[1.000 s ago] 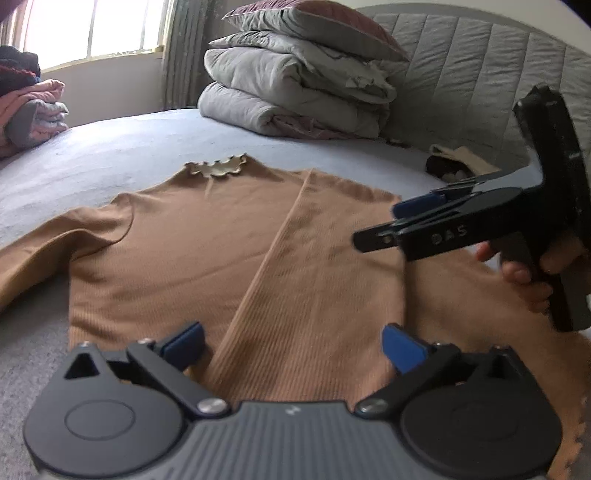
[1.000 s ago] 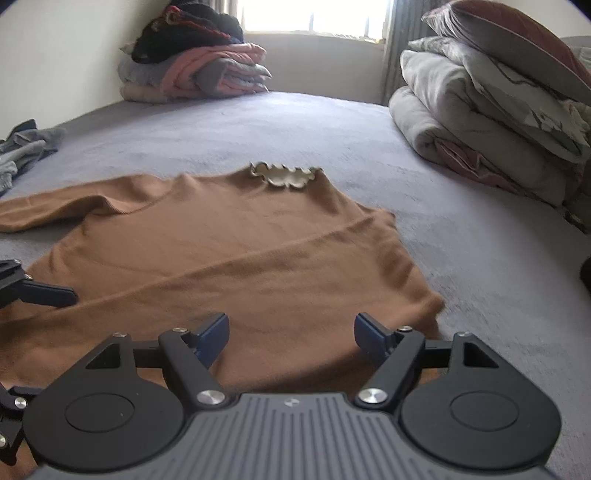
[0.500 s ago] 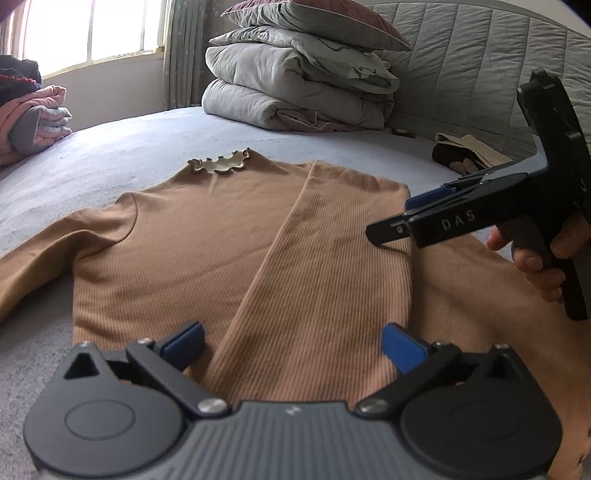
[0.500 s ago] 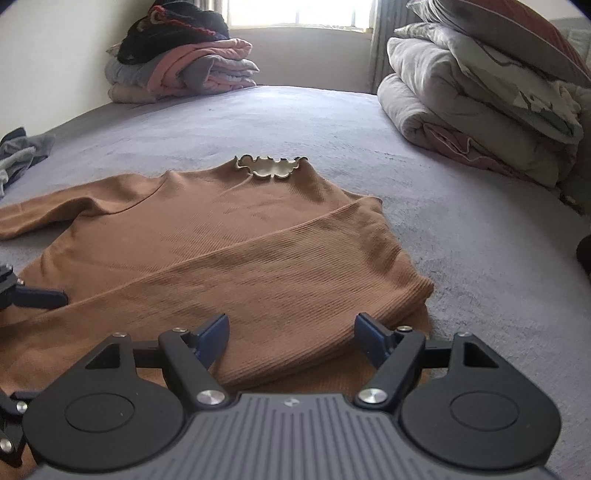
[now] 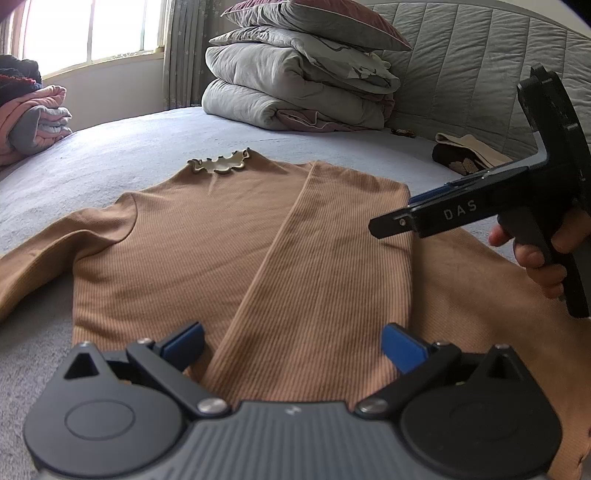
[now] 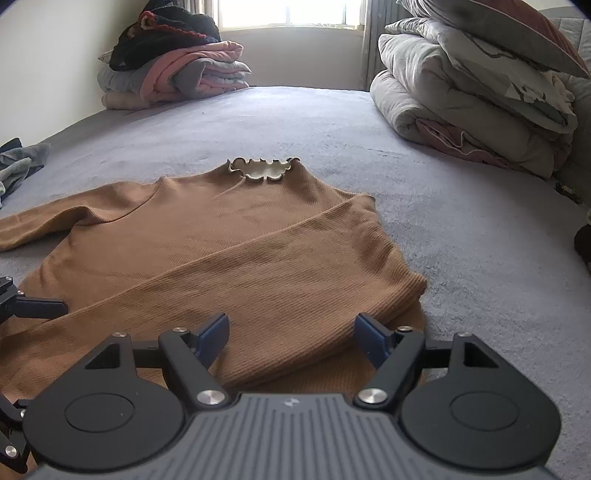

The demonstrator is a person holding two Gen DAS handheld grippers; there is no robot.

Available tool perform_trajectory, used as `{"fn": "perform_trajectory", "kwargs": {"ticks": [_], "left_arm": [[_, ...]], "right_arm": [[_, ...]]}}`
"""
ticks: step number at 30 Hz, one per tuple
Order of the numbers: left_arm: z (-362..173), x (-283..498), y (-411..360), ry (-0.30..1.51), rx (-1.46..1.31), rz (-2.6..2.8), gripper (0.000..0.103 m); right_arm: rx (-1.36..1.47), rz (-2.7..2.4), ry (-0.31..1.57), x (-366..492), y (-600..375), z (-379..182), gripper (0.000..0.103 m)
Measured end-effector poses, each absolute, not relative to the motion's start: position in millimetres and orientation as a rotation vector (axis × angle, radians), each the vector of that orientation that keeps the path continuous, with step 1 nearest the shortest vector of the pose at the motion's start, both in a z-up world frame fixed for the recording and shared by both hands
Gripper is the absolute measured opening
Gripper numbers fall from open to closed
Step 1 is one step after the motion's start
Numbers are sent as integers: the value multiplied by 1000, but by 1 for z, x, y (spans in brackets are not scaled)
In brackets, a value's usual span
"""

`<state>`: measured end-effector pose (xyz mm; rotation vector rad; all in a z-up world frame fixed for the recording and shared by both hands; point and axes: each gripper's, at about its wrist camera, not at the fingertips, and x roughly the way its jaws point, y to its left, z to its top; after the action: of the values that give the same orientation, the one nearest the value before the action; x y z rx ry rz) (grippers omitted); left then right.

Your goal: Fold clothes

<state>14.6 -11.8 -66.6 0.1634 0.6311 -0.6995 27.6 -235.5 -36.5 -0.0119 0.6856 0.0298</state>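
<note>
- A brown ribbed top (image 5: 192, 251) lies flat on the grey bed (image 5: 122, 147), its frilled collar (image 5: 219, 164) pointing toward the window (image 5: 92, 29).
- One sleeve (image 5: 325, 266) is folded across the body of the top and runs diagonally down toward the hem; the other sleeve (image 5: 44, 251) stretches out flat over the bed, away to the side.
- The left gripper (image 5: 291, 343) hovers low over the hem end of the folded sleeve, jaws spread wide with nothing between the blue pads.
- The right gripper (image 6: 291, 330) hangs above the folded edge of the top, jaws also standing well apart, holding nothing. From the left wrist view it shows side-on, gripped by a hand (image 5: 543, 254), its tip above the top's folded shoulder.
- Nothing lies on the top or between either gripper and the cloth.
- A stack of folded grey duvets (image 5: 295, 92) with a pillow (image 5: 317, 18) on it sits against the quilted headboard (image 5: 480, 66), well apart from the top.
- A pile of folded pink and grey clothes (image 6: 177, 77), with a dark knit on it, rests at the far corner of the bed near the window.
- A small dark and cream bundle (image 5: 465, 157) lies by the headboard, and some crumpled grey cloth (image 6: 18, 166) sits at the bed's edge.
- A curtain (image 5: 184, 55) hangs beside the window.
</note>
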Motion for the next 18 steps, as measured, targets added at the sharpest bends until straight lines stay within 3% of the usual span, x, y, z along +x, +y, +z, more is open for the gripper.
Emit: {"fn": "perform_trajectory", "kwargs": {"ticks": [18], "left_arm": [[-66, 13, -14, 628, 176, -691, 103]], "right_arm": [[92, 59, 668, 23, -249, -18, 79]]}}
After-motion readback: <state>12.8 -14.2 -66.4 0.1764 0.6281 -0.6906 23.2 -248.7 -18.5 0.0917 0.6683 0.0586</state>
